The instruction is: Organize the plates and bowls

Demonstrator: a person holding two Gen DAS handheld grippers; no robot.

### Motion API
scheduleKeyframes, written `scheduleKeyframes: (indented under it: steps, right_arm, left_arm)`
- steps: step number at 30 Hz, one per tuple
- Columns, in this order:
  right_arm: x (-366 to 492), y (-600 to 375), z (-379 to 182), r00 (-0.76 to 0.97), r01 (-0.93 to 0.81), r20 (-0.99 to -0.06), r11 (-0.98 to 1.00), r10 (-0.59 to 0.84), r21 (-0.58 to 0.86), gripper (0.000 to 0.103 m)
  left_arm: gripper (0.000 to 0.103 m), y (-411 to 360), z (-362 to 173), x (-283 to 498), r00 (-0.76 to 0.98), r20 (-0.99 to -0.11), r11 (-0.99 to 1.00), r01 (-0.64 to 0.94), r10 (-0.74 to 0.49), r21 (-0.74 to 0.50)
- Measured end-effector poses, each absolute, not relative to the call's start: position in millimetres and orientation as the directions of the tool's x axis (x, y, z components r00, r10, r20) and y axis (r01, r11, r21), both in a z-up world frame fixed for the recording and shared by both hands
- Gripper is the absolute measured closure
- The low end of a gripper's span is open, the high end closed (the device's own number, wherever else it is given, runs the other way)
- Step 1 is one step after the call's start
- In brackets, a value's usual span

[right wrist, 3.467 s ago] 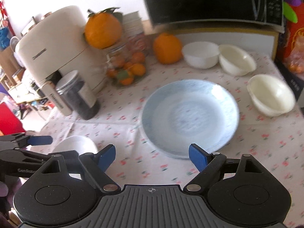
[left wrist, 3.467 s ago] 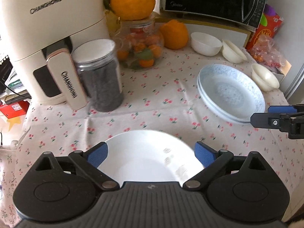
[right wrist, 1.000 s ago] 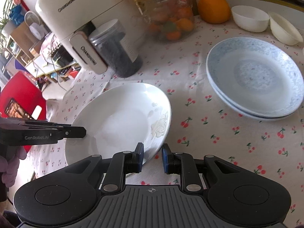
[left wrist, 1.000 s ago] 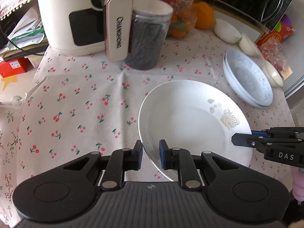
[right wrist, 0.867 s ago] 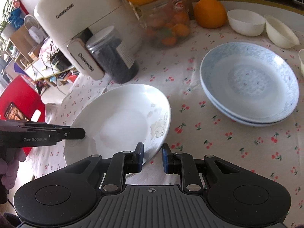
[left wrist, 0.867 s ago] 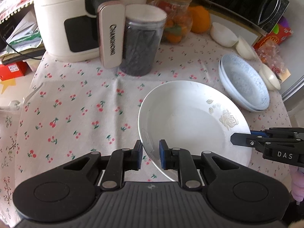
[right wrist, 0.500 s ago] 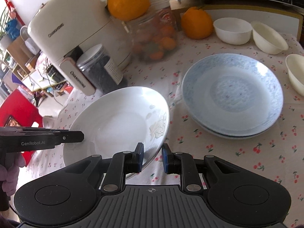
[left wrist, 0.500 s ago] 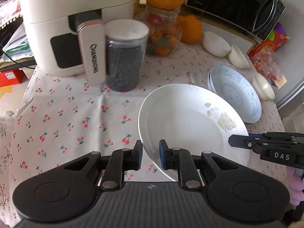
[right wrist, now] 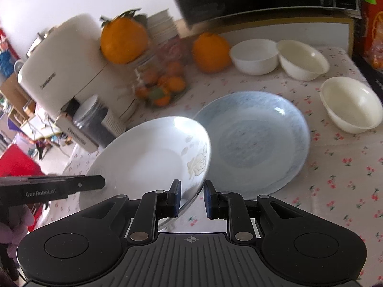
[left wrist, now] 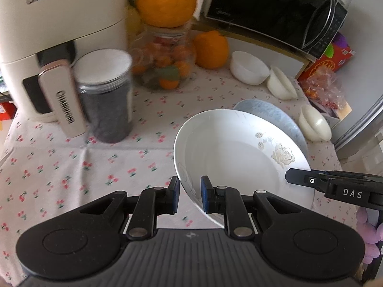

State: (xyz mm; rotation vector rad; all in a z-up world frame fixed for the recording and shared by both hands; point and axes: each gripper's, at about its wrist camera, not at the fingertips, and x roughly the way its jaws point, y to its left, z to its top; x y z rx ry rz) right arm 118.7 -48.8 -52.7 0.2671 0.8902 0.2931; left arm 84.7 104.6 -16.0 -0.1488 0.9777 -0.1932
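Left wrist view: my left gripper (left wrist: 189,197) has its jaws clamped on the near rim of the white plate (left wrist: 235,155). Plate is tilted, lifted off the cloth (left wrist: 71,167), rose print at 2 o'clock on its face. Right gripper (left wrist: 335,186) comes in from 3 o'clock, tip touching the plate's right rim. Blue plates (left wrist: 275,117) sit behind the white plate at 1 o'clock, partly covered by it. Three bowls: one (left wrist: 249,70) at 12–1 o'clock, one (left wrist: 282,83) just beside it, one (left wrist: 314,125) at 2 o'clock. Dark jar (left wrist: 105,95) and air fryer (left wrist: 47,43) at 10–11 o'clock, touching or nearly so; can't tell which. Fruit jar (left wrist: 165,69) at 12, orange (left wrist: 165,0) on top of it.

Right wrist view: my right gripper (right wrist: 191,197) is closed on the plate's right rim (right wrist: 153,162). Left gripper (right wrist: 55,189) enters from 9 o'clock at the opposite rim. Plate's far edge overlaps the blue plates (right wrist: 258,141), which lie flat on the cloth (right wrist: 347,179) at 1 o'clock. Bowls at 1–2 o'clock (right wrist: 255,56), (right wrist: 302,59), (right wrist: 350,104). View is motion-blurred.
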Motion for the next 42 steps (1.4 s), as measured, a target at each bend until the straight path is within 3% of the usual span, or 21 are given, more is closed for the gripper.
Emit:
scheduleKeyframes:
  steps: [25, 42]
  right_arm:
    - [134, -130, -51, 0.672, 0.020, -0.691, 0.926, 0.266, 0.376, 0.083]
    - [149, -142, -63, 0.668, 0.089, -0.715, 0.932, 0.206, 0.352, 0.083]
  left_arm:
    - [0.087, 31, -27, 123, 0.568, -0.779, 0.963, 0.113, -0.266, -0.246]
    - [0.087, 7, -44, 140, 0.569, -0.793, 0.976, 0.120, -0.216, -0.180]
